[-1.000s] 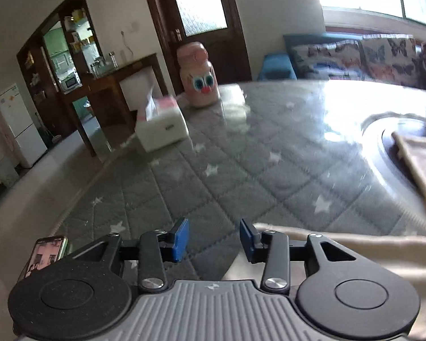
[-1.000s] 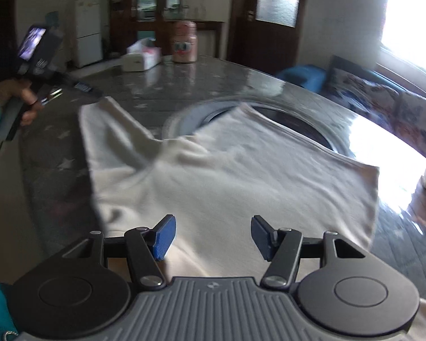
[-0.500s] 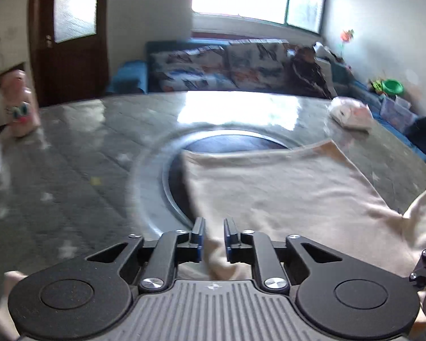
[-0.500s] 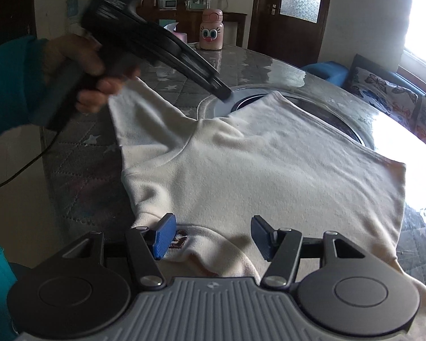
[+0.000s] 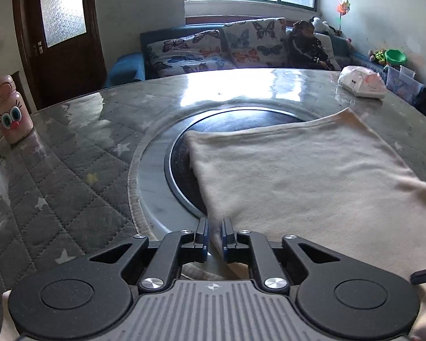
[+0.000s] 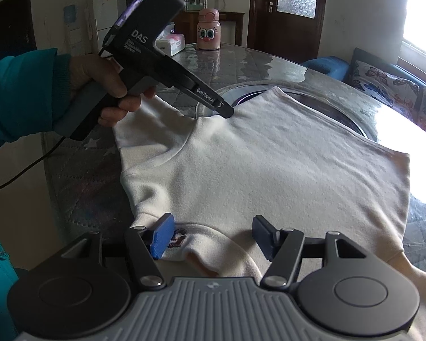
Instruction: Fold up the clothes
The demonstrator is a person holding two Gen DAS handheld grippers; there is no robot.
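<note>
A cream sweatshirt lies spread flat on the round table, also seen in the left wrist view. My left gripper is shut on the sweatshirt's side edge by the armpit; from the right wrist view its tip touches the cloth beside the sleeve. My right gripper is open, its jaws wide apart just above the collar at the near edge.
A pink cartoon bottle and a tissue box stand at the far table edge. A white packet lies on the table's other side. A dark round inset sits mid-table, a sofa behind.
My left gripper swung from the table's far side to the sweatshirt and closed on its side edge. My right gripper stayed open and came in over the collar.
</note>
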